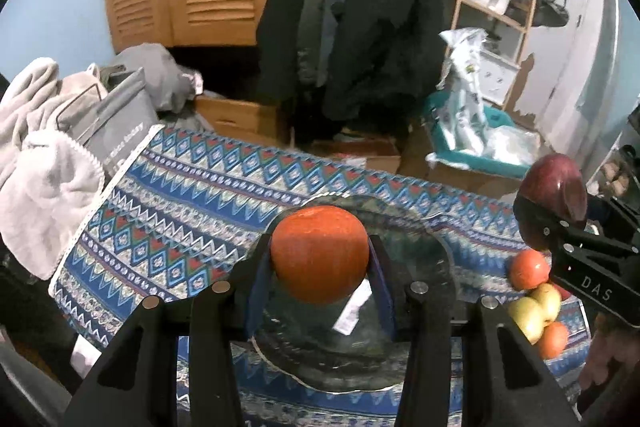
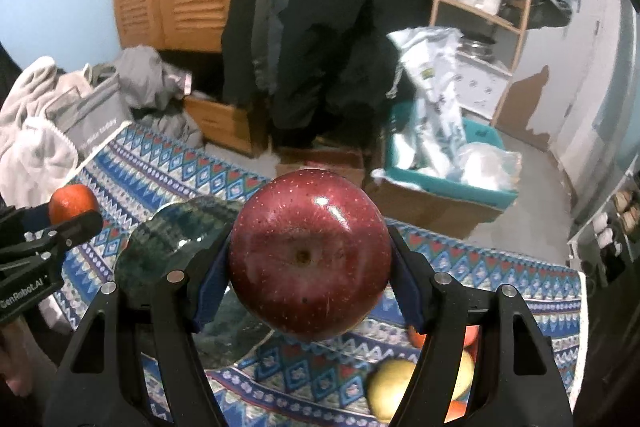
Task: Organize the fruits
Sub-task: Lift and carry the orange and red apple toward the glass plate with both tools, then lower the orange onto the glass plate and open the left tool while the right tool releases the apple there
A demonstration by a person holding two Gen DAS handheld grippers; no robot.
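An orange (image 1: pixel 319 254) is clamped in the left tongs (image 1: pixel 320 259), a red apple (image 2: pixel 309 254) in the right tongs (image 2: pixel 310 259) — the glass plate (image 1: pixel 420 259) is bare, four fruits (image 1: pixel 538 301) are left beside it

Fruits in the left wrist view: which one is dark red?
The apple gripped by the right gripper, at the right edge. The other fruits are orange or yellow-green.
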